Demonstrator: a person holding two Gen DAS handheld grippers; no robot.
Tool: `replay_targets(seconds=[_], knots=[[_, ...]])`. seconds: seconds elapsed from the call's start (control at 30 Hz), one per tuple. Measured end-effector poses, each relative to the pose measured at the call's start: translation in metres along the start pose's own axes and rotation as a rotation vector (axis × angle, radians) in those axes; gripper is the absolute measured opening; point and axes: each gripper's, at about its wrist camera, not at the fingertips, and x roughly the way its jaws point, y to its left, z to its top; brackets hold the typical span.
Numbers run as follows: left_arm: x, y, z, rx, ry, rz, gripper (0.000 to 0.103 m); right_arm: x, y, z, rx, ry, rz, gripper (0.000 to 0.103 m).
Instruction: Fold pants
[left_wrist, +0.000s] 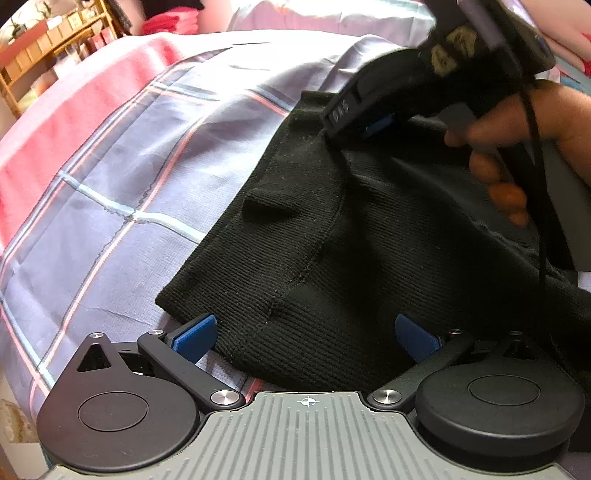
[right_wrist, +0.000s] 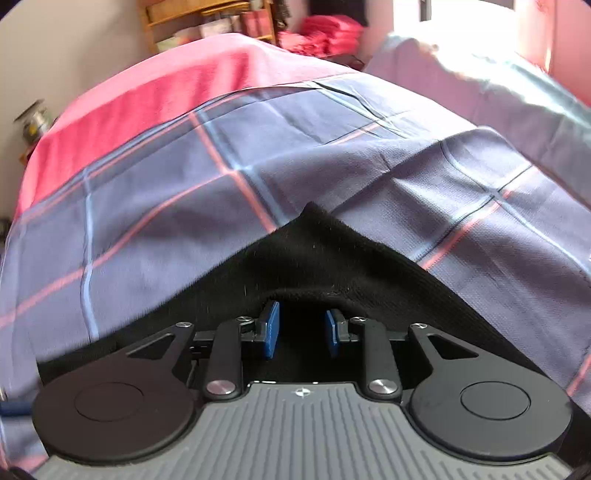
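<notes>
pants half folded, both grippers at the cloth

pants (left_wrist: 332, 236), black and ribbed, lay on a checked sheet (left_wrist: 122, 166) spread over a bed, with a pink sheet (left_wrist: 74, 96) further back. one layer lay over another with a curved seam showing, so a fold seemed already made, though how many remained could not be judged.

left gripper (left_wrist: 306, 336) hung steeply over the near edge of the pants with its jaws wide apart, one blue pad (left_wrist: 195, 338) off the cloth's left edge and the other over the black knit. nothing was pinched between them. it probably waited there to pin or take that near edge once the other end was set.

right gripper (right_wrist: 301, 332) was down at the far part of the pants, held in a hand (left_wrist: 517, 147) seen from the left camera. its own view showed the jaws narrowed but with a clear gap between the pads, and black cloth bunched up in a peak just ahead of them. whether the pads pressed on any fabric was not plain; the gap looked empty, so i read them as not yet gripping. the peak suggested the cloth was being gathered for a pinch at that corner.

a loose grab there could drag only the top layer and spoil the fold.
</notes>
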Motion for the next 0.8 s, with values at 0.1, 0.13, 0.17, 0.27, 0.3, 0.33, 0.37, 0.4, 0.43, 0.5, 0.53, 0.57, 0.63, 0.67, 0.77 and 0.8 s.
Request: replay_targets(seconds=[0.1,0.13,0.17,0.27,0.3,0.33,0.37,0.4,0.43,0.5,0.53,0.57,0.63,0.67,0.77,0.8], knots=[[0.0,-0.001,0.0,0.01,0.008,-0.001,0.103,-0.025,-0.008,-0.013,-0.014,0.017,0.041,0.042],[0.0,-0.002,0.001,0.012,0.012,-0.002,0.103,-0.04,-0.014,-0.021,-0.011,-0.006,0.018,0.049],[-0.001,-0.002,0.001,0.011,0.018,-0.004,0.103,-0.051,-0.022,-0.029,0.0,-0.022,-0.015,0.055],[0.002,-0.003,0.008,0.015,0.048,0.001,0.103,-0.062,-0.054,-0.054,0.109,0.019,-0.107,0.06],[0.004,-0.002,0.01,0.014,0.061,0.003,0.103,-0.061,-0.064,-0.063,0.139,0.046,-0.145,0.058],[0.005,-0.003,0.013,0.015,0.076,0.005,0.103,-0.067,-0.074,-0.071,0.166,0.042,-0.175,0.049],[0.005,-0.004,0.015,0.017,0.088,0.008,0.103,-0.076,-0.082,-0.077,0.208,0.022,-0.175,0.05],[0.007,-0.004,0.018,0.018,0.1,0.012,0.103,-0.087,-0.091,-0.082,0.26,0.004,-0.171,0.054],[0.009,-0.004,0.019,0.017,0.108,0.014,0.103,-0.099,-0.099,-0.089,0.298,-0.022,-0.189,0.064],[0.01,-0.004,0.021,0.015,0.12,0.018,0.103,-0.116,-0.113,-0.104,0.334,-0.044,-0.261,0.069],[0.01,-0.004,0.022,0.016,0.126,0.02,0.103,-0.121,-0.122,-0.111,0.361,-0.035,-0.282,0.069],[0.011,-0.004,0.022,0.016,0.13,0.021,0.103,-0.128,-0.131,-0.119,0.391,-0.025,-0.301,0.069],[0.014,-0.004,0.025,0.016,0.138,0.022,0.103,-0.143,-0.149,-0.136,0.445,-0.027,-0.364,0.069],[0.015,-0.004,0.026,0.016,0.14,0.023,0.103,-0.153,-0.158,-0.144,0.472,-0.036,-0.385,0.069],[0.017,-0.005,0.027,0.019,0.142,0.028,0.103,-0.178,-0.182,-0.168,0.552,-0.081,-0.444,0.071],[0.017,-0.006,0.028,0.018,0.143,0.03,0.103,-0.185,-0.19,-0.177,0.58,-0.086,-0.476,0.072]])
